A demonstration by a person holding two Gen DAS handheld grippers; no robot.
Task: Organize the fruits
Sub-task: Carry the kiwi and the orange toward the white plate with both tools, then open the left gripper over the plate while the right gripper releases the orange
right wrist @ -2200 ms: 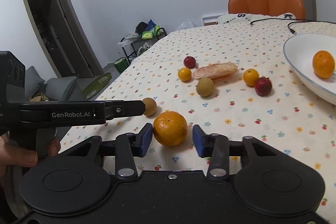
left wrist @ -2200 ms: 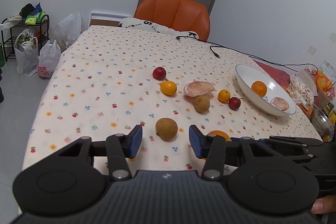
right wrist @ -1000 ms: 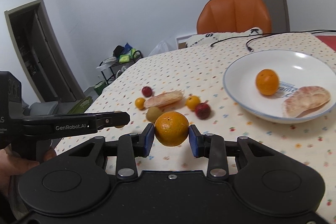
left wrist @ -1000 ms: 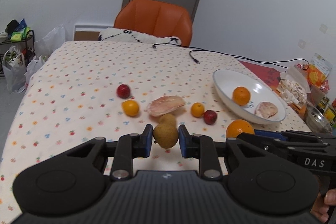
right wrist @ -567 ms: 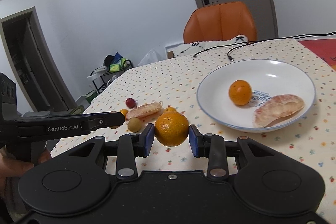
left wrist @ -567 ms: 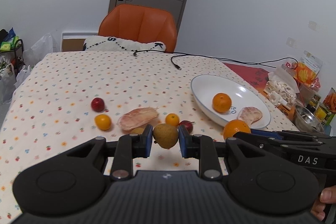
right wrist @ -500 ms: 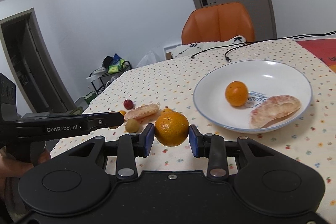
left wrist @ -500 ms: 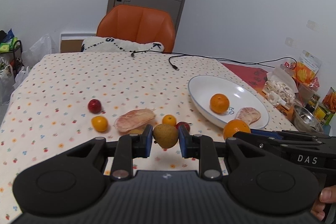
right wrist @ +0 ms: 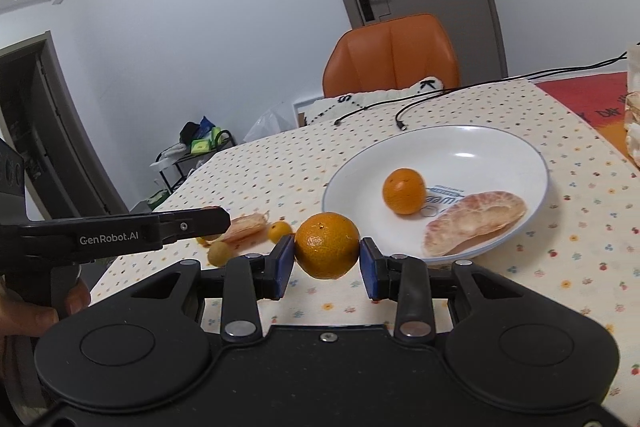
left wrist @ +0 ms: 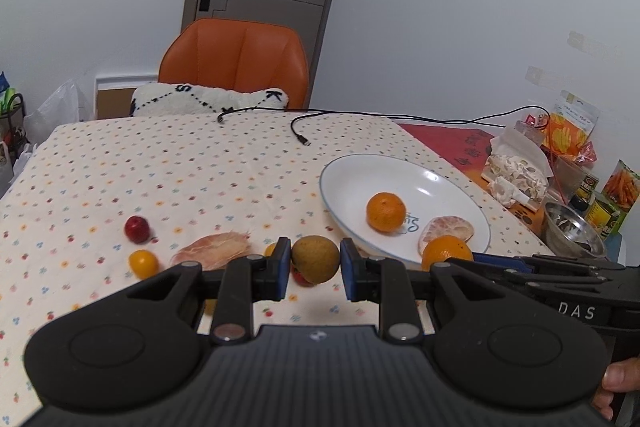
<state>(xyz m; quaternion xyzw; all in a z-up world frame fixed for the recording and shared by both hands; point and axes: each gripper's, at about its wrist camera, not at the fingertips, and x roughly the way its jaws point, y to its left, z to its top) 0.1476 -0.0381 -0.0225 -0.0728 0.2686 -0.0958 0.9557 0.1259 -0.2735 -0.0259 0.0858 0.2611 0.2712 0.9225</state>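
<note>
Above a fruit-dotted tablecloth (left wrist: pixel 160 163), a person is holding two handheld grippers level, side by side, both pointing toward the white bowl (right wrist: pixel 500 143). The left gripper (left wrist: pixel 315 263) is clamping its blue pads against a brown round fruit (left wrist: pixel 315 258), jaws narrowed to the fruit's width, lifting it clear of the cloth. The right gripper (right wrist: pixel 327 255) is pinching an orange (right wrist: pixel 327 250) the same way, just short of the bowl's near rim. A thumb (left wrist: pixel 618 377) is showing at 4 o'clock in the left view; fingers (right wrist: pixel 28 315) are wrapping the left tool's handle at 9 o'clock in the right view. "GenRobot.AI" is reading along the left gripper's arm, and "DAS" on the right gripper's side. Blue lettering inside the bowl is too blurred to read. A second orange (right wrist: pixel 404 191) and a peeled citrus piece (right wrist: pixel 476 223) are lying in the bowl. At 10 o'clock from the held orange, another peeled piece (left wrist: pixel 212 249), a small yellow fruit (left wrist: pixel 143 263) and a red fruit (left wrist: pixel 137 229) are lying on the cloth.
</note>
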